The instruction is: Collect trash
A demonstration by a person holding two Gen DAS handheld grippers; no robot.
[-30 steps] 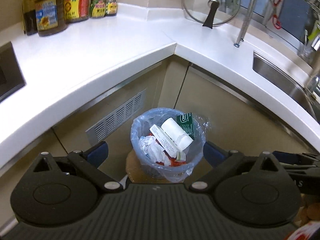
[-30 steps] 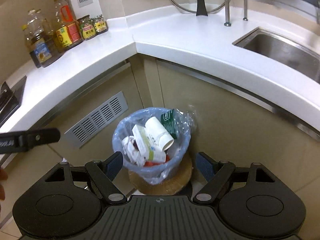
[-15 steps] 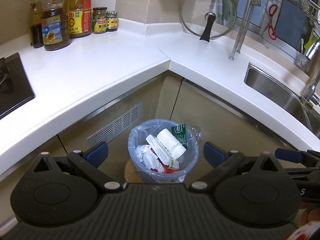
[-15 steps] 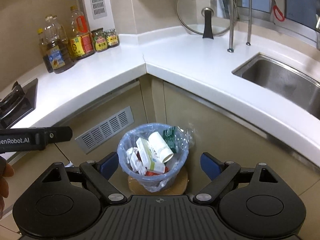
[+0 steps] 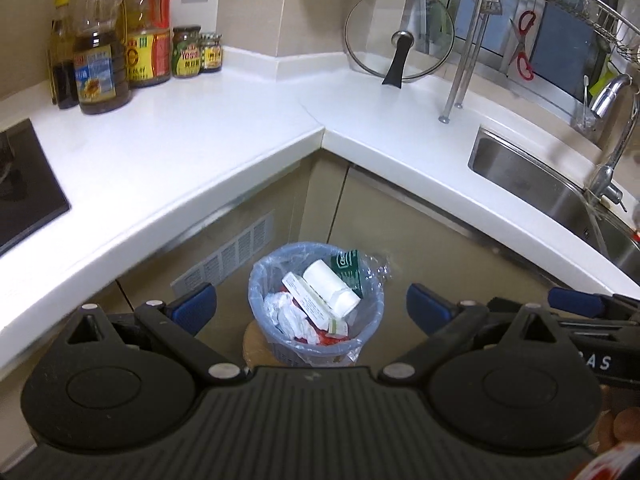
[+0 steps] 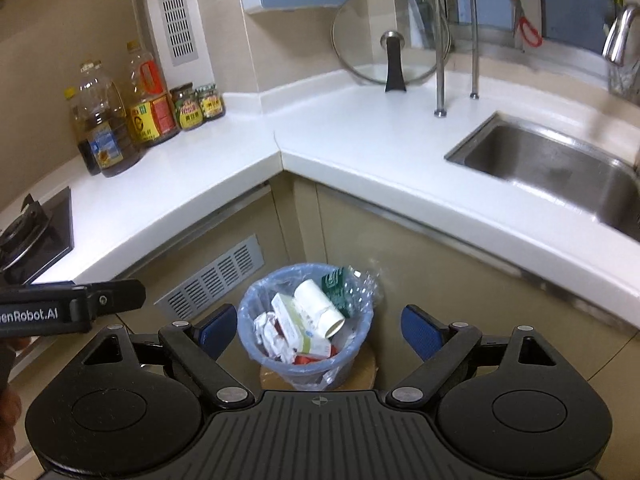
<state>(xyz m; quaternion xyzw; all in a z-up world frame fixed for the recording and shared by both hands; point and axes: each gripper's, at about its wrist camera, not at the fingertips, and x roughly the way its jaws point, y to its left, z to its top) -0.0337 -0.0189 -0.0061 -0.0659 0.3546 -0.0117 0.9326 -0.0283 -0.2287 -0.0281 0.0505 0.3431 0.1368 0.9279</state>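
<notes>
Both tongs, the left gripper (image 5: pixel 311 307) and right gripper (image 6: pixel 313 331), hang wide and empty above a full trash bin (image 5: pixel 316 304) lying straight ahead and below between their fingers, neither seemingly nearer, its white tube (image 6: pixel 319 308) angled away.

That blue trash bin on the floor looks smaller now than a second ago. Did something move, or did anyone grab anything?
Both grippers pulled up and back from the trash bin, so more of the countertop and sink shows. The left gripper and right gripper stayed open and empty; nothing was grabbed or dropped. The bin and the boxes, white bottle and crumpled paper in it stayed as they were.
</notes>
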